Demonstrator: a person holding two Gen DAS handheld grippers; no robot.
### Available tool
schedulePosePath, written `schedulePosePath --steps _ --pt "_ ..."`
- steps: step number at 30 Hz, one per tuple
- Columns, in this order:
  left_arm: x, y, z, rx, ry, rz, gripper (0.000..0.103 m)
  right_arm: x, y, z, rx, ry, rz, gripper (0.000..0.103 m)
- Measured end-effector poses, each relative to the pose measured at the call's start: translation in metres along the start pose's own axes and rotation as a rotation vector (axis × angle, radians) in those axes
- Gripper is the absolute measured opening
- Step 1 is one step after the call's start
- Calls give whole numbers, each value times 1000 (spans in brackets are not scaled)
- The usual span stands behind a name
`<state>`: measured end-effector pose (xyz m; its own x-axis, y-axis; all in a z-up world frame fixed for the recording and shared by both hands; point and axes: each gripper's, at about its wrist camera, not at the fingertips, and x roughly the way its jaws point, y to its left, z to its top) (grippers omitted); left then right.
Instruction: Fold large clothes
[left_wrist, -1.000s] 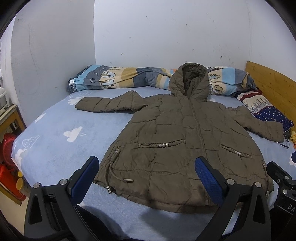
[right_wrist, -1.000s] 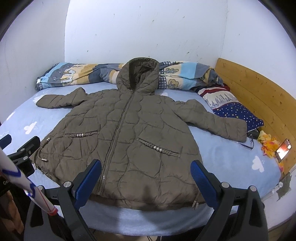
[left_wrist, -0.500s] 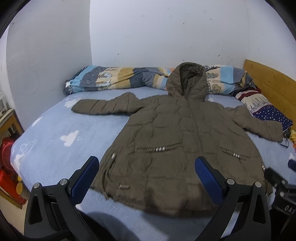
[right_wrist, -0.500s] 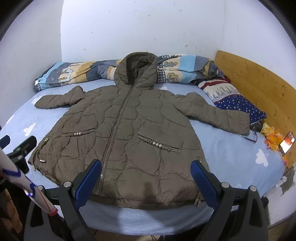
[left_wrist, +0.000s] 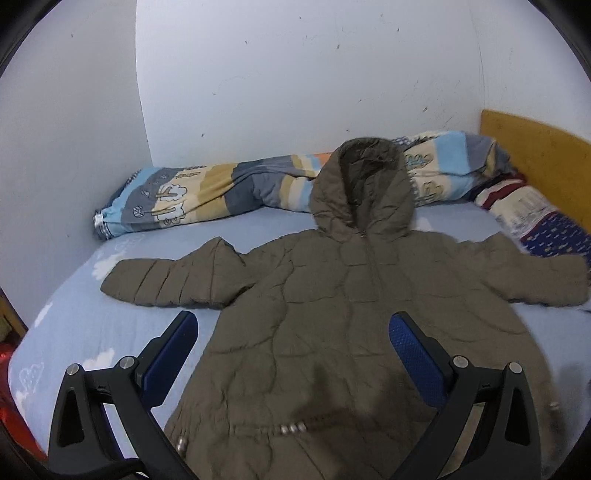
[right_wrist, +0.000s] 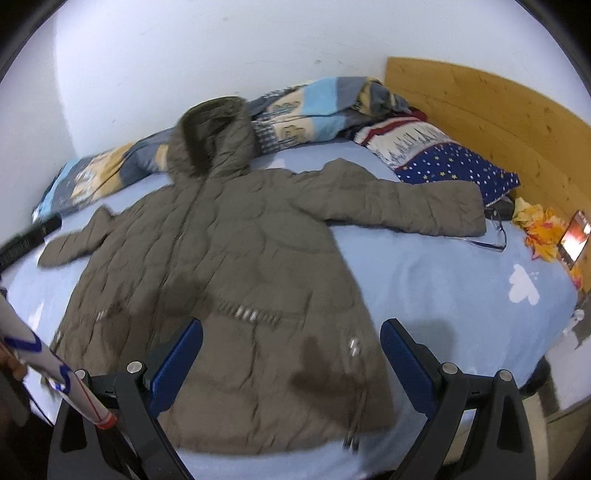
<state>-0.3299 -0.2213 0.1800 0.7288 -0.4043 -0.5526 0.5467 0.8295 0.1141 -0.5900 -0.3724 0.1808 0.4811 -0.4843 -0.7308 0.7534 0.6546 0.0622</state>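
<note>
Left claw (left_wrist: 291, 354): released, jaws spread wide, nothing between them; it hovers above the lower left half of the coat. You have no hold yet.

Coat (left_wrist: 354, 317): olive quilted, hooded, lying face up and spread flat on the bed (left_wrist: 85, 332), zip closed as far as the view shows.

Left sleeve (left_wrist: 170, 284): stretched out sideways on the sheet, cuff well apart from the body. Judged the easiest first grip: pinch the cuff or the seam edge, where the padding is thinnest.

Hood (left_wrist: 364, 188): propped against the rolled duvet (left_wrist: 207, 192) at the wall.

Right sleeve (right_wrist: 417, 201): angled toward the starred pillow (right_wrist: 454, 170), cuff near a pair of glasses (right_wrist: 487, 236) on the sheet. Mind those when you sweep the sleeve inward.

Right claw (right_wrist: 291, 356): likewise released and empty, over the lower right hem.

Handling, as a judgement: soft, puffy, fairly light for its bulk; the shell looks smooth and may slip, and the filling will spring back, so folds want pressing down. Grip hems, cuffs and seams, not the thick quilted panels.

Progress: no fold made.
</note>
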Motion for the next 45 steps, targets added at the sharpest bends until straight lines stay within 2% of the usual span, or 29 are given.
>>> schedulePosePath --steps 1,3,7,12,16,19,21,28,30,31,36,39,40,41,42,44,45 --pt "9 -2 -2 12 34 7 103 8 -8 10 28 -1 0 99" --pt "20 -3 -1 -1 87 -38 103 22 -23 27 70 -1 1 99" --pt "23 -7 3 7 76 -44 103 57 -67 66 133 1 -33 99" --pt "25 -13 0 24 90 -63 103 108 -158 93 303 30 -81 98" --pt "34 -17 0 26 113 -63 103 129 -221 98 451 54 -81 92" --pt "40 -17 -3 1 143 -83 103 136 -251 99 507 22 -58 86" --pt "42 -18 -5 0 154 -82 103 141 -276 98 568 14 -29 76" --pt "46 -21 -4 10 149 -65 103 146 -377 69 867 -73 -32 67" --pt "50 -22 -5 10 159 -64 103 153 -394 65 927 -83 3 56" --pt "51 -22 -6 12 162 -60 103 157 -402 65 955 -97 20 54" --pt "58 -25 -7 32 165 -53 103 175 -415 81 961 -132 52 53" --pt "60 -26 -8 40 164 -51 103 193 -416 87 945 -103 53 53" --pt "61 -26 -8 42 166 -52 103 203 -415 91 938 -59 14 53" --pt "63 -27 -8 44 168 -52 103 210 -414 92 934 -14 -53 54" --pt "63 -27 -9 46 170 -52 103 214 -415 91 933 -3 -79 58" --pt "65 -28 -9 50 175 -56 103 222 -416 91 936 -5 -73 69" --pt "65 -28 -9 53 177 -58 103 226 -416 93 932 2 -81 71"
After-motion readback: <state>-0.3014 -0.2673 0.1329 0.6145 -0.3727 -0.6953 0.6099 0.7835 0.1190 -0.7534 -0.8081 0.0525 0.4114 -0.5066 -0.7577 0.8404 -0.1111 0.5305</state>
